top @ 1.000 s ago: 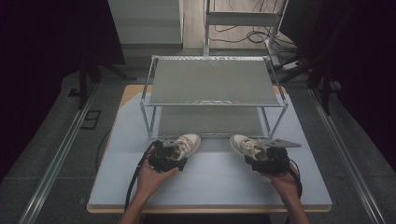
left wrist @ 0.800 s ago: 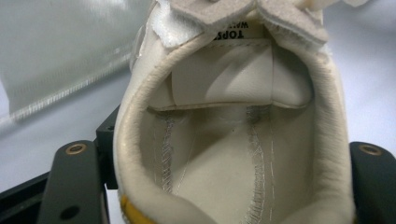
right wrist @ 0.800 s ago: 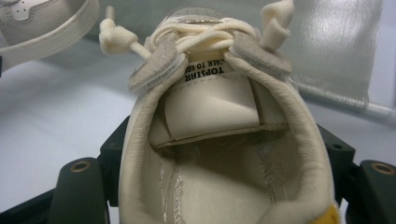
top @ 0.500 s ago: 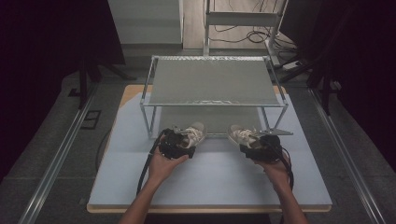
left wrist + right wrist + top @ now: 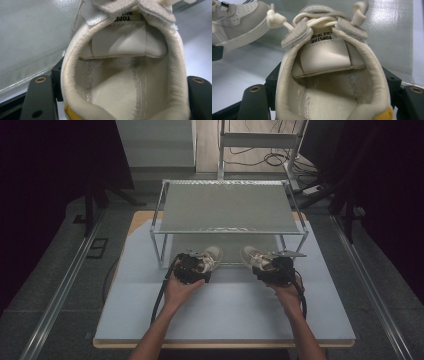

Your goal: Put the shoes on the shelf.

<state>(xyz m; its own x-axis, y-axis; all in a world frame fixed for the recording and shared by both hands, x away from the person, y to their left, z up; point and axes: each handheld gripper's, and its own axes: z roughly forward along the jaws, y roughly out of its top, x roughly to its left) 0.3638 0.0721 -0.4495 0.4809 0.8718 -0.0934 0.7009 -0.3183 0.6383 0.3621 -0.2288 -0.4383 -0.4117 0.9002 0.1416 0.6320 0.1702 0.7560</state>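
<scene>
Left gripper (image 5: 197,265) and right gripper (image 5: 265,267), each with jaws spread wide and clamped across the heel of a small cream shoe, carry the pair at the front edge of a metal rack (image 5: 230,232) on the table (image 5: 225,315). The left shoe (image 5: 207,258) and right shoe (image 5: 255,258) point toes-first under the rack's top shelf (image 5: 230,205), the heels seated between the jaws. The step looks like shelving the pair; next, both need easing onto the lower level and releasing.
</scene>
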